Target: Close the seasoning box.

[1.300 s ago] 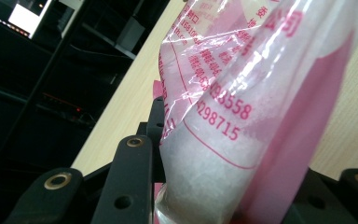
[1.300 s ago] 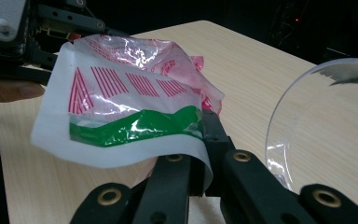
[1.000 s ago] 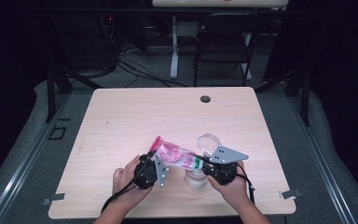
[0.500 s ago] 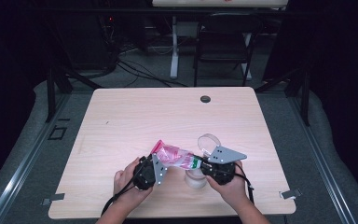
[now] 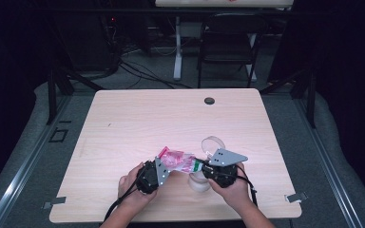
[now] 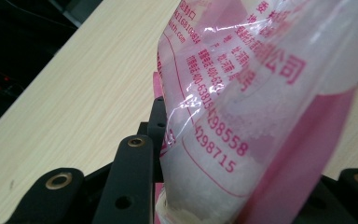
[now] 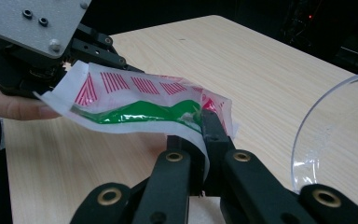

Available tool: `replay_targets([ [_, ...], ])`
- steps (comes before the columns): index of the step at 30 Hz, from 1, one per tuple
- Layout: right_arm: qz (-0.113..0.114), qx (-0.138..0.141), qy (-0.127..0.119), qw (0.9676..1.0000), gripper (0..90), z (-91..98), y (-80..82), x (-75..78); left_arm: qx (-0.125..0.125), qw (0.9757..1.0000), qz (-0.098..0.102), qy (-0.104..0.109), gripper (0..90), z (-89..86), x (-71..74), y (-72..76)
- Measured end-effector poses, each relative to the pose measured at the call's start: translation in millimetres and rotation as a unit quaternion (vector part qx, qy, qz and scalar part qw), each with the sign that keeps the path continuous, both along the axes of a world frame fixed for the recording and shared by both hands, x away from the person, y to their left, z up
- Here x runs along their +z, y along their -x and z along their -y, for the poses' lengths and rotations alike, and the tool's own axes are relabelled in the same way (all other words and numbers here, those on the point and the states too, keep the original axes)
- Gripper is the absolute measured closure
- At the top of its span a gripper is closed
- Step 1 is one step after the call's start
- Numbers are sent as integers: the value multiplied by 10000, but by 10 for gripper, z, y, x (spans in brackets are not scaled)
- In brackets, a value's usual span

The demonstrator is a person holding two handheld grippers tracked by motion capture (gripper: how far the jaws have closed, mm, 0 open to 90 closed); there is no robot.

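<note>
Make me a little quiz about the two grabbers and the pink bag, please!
1. True or false: the right gripper is pinching an edge of the pink bag.
2. What clear thing sits on the table close by the right gripper? A) a round see-through container B) a metal spoon C) a blue cup
3. Fill in: the left gripper holds the bag's other ____.

Key: 1 true; 2 A; 3 end.
</note>
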State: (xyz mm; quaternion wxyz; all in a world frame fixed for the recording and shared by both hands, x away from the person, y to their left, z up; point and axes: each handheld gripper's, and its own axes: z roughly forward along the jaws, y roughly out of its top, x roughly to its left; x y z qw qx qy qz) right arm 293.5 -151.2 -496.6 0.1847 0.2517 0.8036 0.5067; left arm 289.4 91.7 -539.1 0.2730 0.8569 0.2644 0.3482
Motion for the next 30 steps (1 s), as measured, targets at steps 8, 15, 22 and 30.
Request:
replay_targets([
  [8,-18,26,73,10000,900,-17,-3,-12,-36,9991,-347,221,696,-4,-53,-26],
  [15,-22,1,129,9999,900,-16,-7,-21,-52,9986,-449,291,696,5,-81,-30],
  [22,-36,3,176,9998,900,-24,-12,-37,-68,9983,-506,284,695,23,-123,-34],
  [30,-23,22,236,9997,900,-37,-6,-42,-78,9979,-573,284,696,30,-144,-38],
])
